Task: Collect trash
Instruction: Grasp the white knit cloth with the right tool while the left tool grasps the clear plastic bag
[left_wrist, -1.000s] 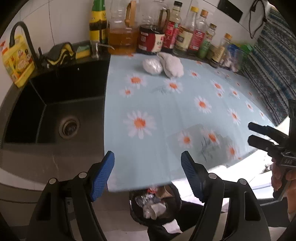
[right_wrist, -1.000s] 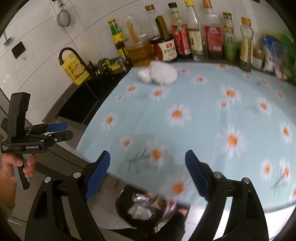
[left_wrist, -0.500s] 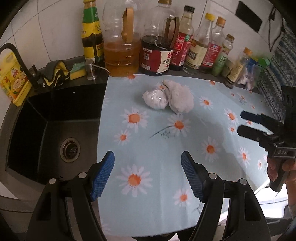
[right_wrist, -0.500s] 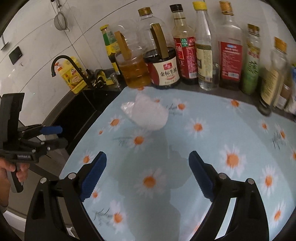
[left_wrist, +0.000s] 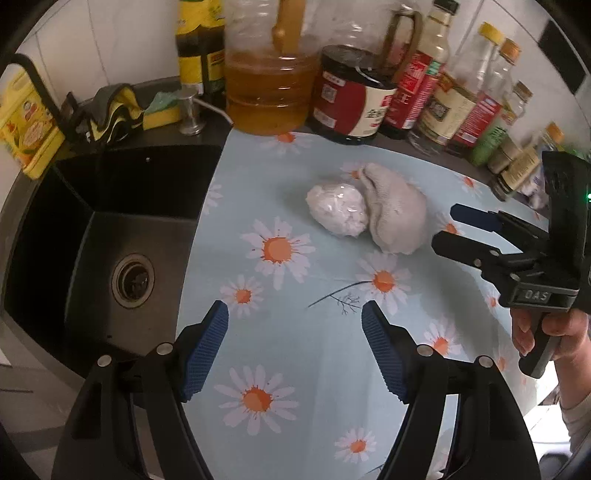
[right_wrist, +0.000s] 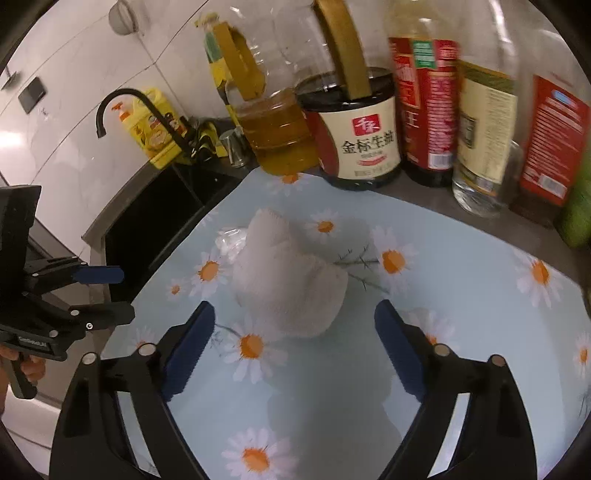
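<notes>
The crumpled white tissue wad (right_wrist: 288, 280) and the clear plastic wad (left_wrist: 338, 210) touching it are lying mid-desk (left_wrist: 295, 332) before the bottles (right_wrist: 424, 110); both look light, soft, crushable; pinching across the middle should do; the right gripper (right_wrist: 293, 347), angled down just short of the tissue, is closing its empty, wide fingers slightly; the left gripper (left_wrist: 295, 350) is hovering wide, empty.

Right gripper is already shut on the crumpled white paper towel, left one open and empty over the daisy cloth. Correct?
Not quite. In the right wrist view the right gripper is open, its jaws closing, short of the crumpled white paper towel and not touching it. The left gripper is open and empty over the daisy cloth.
</notes>
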